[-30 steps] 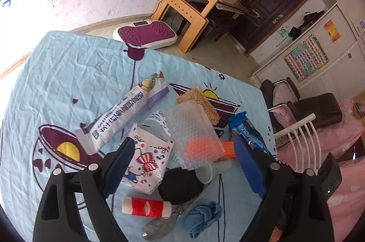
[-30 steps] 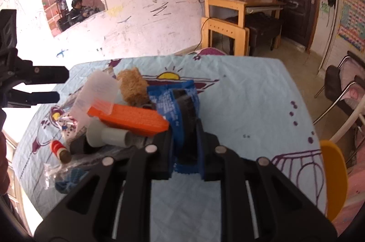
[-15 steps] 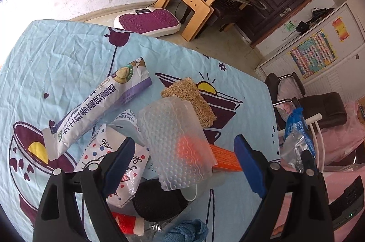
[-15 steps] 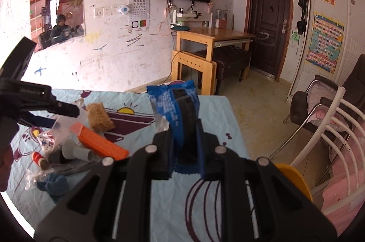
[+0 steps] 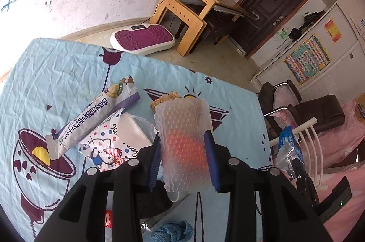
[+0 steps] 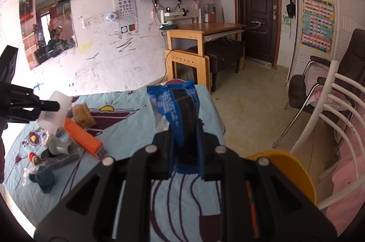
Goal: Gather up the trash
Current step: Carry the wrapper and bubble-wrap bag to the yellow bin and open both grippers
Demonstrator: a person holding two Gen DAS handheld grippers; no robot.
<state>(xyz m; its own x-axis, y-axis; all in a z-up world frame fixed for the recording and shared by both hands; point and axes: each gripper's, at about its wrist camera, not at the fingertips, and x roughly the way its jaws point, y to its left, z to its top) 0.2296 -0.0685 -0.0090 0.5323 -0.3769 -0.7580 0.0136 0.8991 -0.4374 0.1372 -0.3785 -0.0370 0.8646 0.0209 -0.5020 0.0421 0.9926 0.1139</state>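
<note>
A translucent bubble-textured sheet (image 5: 184,144) is pinched between the blue pads of the left gripper (image 5: 185,158), whose jaws have just been closing onto it, above the clutter near the table's (image 5: 57,73) near edge. A blue wrapper (image 6: 180,114) is clamped upright in the narrowly set right gripper (image 6: 186,148), over the table's right edge. An orange box (image 6: 83,138), a loofah sponge (image 6: 83,115) and a long white snack packet (image 5: 91,121) are left on the cloth.

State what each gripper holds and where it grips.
Left gripper: bubble wrap sheet, pinched across its lower half. Right gripper: blue wrapper, near its bottom end.
</note>
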